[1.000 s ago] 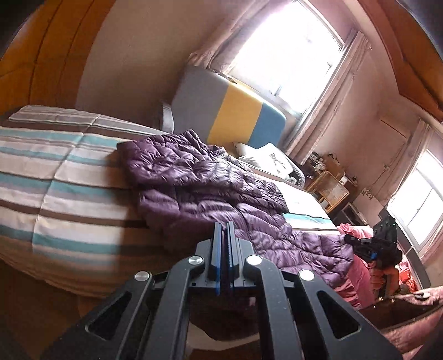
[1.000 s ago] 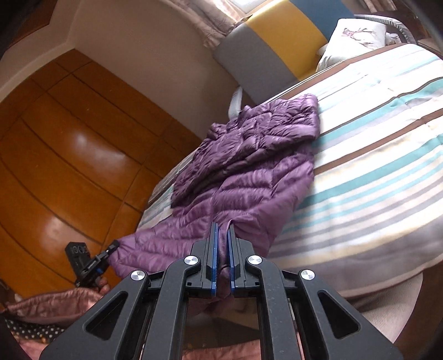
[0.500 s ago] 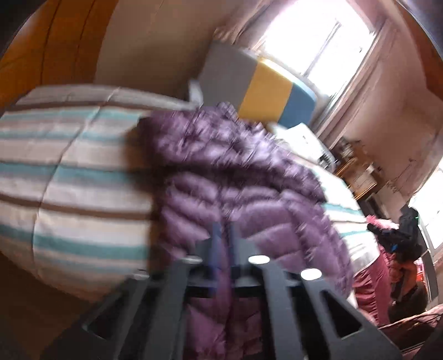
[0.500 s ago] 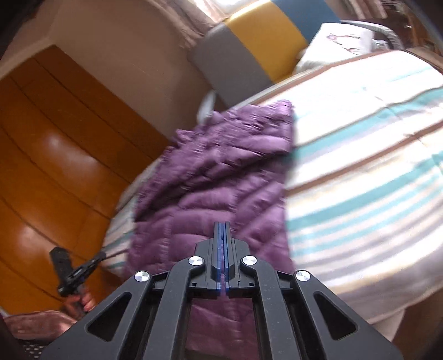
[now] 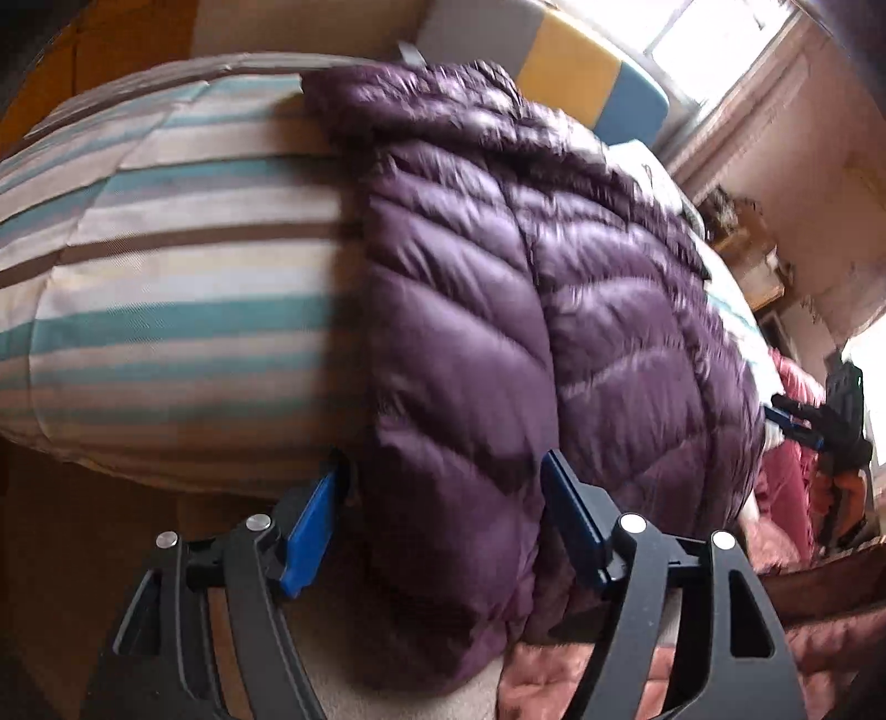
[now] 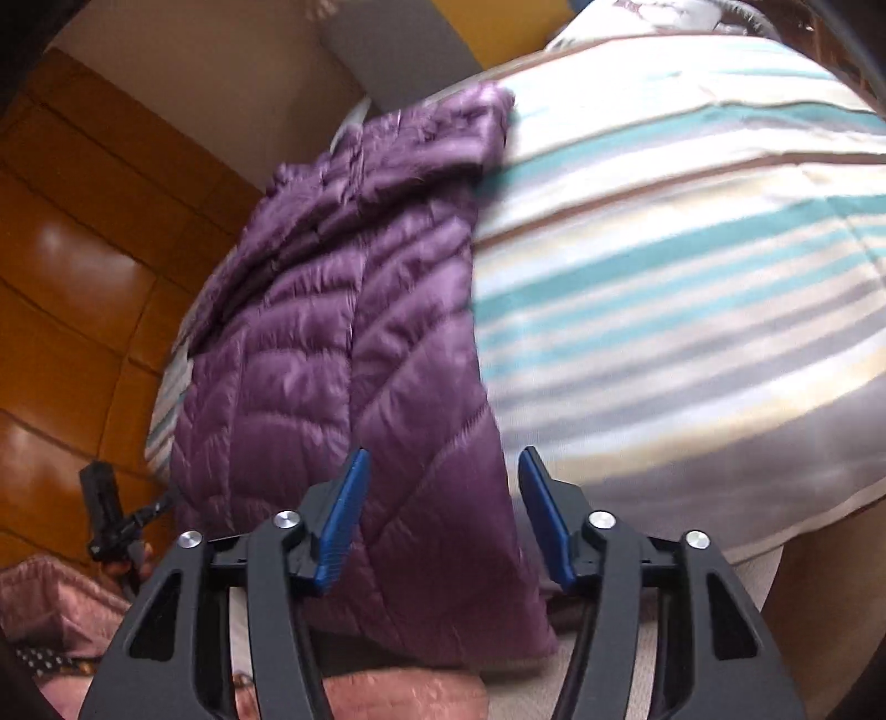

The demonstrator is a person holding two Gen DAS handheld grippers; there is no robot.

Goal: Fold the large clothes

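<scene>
- On a bed (image 5: 166,266) covered in a quilt striped teal, brown and cream, a purple quilted down jacket (image 5: 498,310) lies lengthwise, its lower hem hanging over the near edge of the mattress.
- At that near edge, the left gripper (image 5: 443,498) points steeply down at the hem; its jaws have just been opening and now stand apart, released, with the jacket's left corner between the blue pads (image 5: 310,526) but not pinched.
- Seen from the right wrist camera, the right gripper (image 6: 437,498) is tilted down at the other corner of the same hem (image 6: 443,554); its jaws have likewise just been opening and stand released, the puffy fabric lying between the blue pads without being squeezed.
- Across the jacket, each gripper shows in the other's view: the right gripper at the far right of the left wrist camera, the left gripper (image 6: 119,526) at the lower left of the right wrist camera, with fingers of the person's hand (image 6: 130,562) around its handle.
- At the head of the bed stands a padded headboard (image 5: 559,72) in grey, yellow and blue panels, with a white pillow (image 6: 653,19) beside it.
- Beyond the bed, a bright window (image 5: 720,39) lights the room, and glossy orange-brown wooden panelling (image 6: 72,277) runs along one side.
- Below the hem, pink quilted fabric (image 6: 387,692) fills the bottom of the right wrist view.
</scene>
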